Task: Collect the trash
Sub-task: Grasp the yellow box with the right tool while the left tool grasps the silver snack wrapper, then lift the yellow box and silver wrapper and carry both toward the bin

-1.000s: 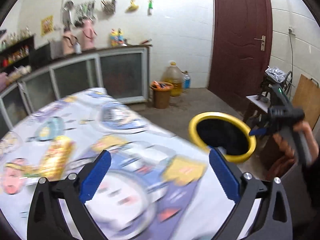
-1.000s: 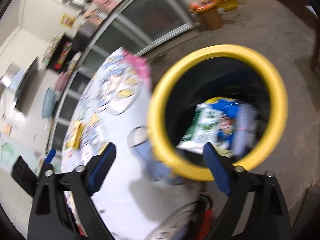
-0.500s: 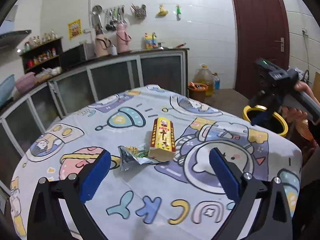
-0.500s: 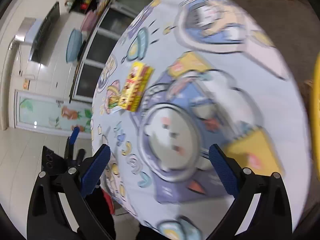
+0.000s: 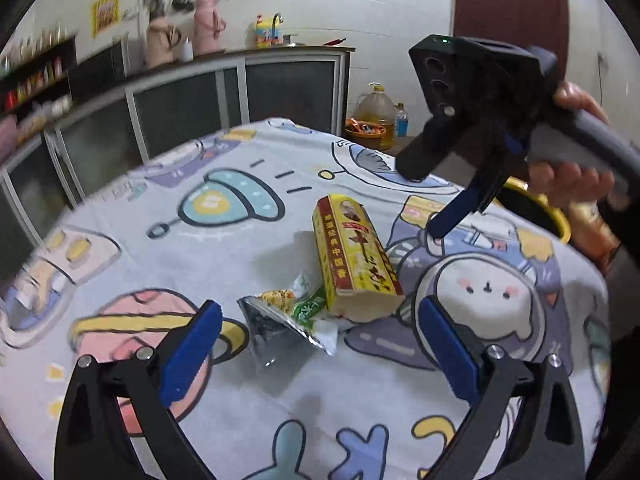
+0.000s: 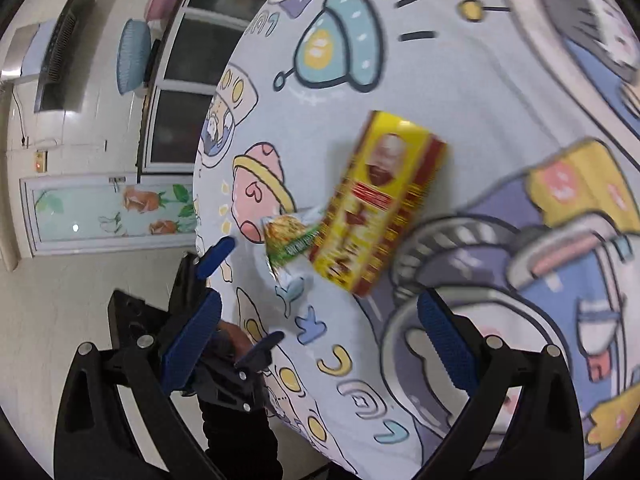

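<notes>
A yellow and red box lies on the cartoon tablecloth, with a crumpled green and silver snack wrapper touching its near left side. My left gripper is open just short of the wrapper, nothing between its blue pads. My right gripper, held by a hand, hovers open above the table just beyond the box's right side. In the right wrist view the box and wrapper lie ahead of the open right gripper. The left gripper shows at the table's edge.
The yellow-rimmed trash bin stands on the floor past the table's right edge. Behind are a glass-fronted counter, an oil jug, a small orange bin and a dark red door.
Both views swung from the yellow bin to the table. The right gripper moved from over the bin to above the table near the box. The left gripper came closer to the wrapper and box.
</notes>
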Demonstrator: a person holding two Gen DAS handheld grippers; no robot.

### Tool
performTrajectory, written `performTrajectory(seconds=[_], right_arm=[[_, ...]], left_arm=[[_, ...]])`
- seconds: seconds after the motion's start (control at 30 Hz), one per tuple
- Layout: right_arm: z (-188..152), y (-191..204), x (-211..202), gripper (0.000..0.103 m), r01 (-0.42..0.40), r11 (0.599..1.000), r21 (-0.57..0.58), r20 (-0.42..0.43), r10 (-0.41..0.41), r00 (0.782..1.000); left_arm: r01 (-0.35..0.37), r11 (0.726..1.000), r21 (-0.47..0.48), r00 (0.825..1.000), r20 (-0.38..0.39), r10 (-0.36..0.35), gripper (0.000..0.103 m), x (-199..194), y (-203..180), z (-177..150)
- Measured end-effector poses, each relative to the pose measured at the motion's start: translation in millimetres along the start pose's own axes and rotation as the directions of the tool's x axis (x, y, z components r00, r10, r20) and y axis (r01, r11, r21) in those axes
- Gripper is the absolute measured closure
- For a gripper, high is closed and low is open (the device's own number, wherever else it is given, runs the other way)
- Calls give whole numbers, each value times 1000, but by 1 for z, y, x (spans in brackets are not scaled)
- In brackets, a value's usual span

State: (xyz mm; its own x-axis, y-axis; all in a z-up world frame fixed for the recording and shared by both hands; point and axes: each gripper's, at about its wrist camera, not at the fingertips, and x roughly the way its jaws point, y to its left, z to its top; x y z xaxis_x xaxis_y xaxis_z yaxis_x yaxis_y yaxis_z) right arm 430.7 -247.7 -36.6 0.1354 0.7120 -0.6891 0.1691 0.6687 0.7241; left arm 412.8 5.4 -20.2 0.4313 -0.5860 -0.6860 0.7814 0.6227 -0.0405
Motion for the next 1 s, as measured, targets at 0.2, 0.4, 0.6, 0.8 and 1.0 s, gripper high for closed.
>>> performTrajectory(seconds=[0.2,0.4,0.6,0.8,1.0], right_arm=[[16,-2,21,10,71,997,22,-19,-70,997],[31,-8,31,15,111,993,50,-16,-111,994],[38,-14,44,31,161,985,58,-32,-159,987],[42,-14,46,64,217,976,15,-9,-217,976],[36,-6,31,73,223,974,-29,43,-222,974]], left_arm=[[53,996,-67,997,-58,-57,8,28,23,-3],[77,991,-107,993,-85,-86,8,53,36,0],[103,988,-118,986,-118,-117,9,70,39,-2],[140,982,-126,977,-141,-158,49,75,40,-4],[169,978,-121,974,-130,-185,86,68,34,-7]])
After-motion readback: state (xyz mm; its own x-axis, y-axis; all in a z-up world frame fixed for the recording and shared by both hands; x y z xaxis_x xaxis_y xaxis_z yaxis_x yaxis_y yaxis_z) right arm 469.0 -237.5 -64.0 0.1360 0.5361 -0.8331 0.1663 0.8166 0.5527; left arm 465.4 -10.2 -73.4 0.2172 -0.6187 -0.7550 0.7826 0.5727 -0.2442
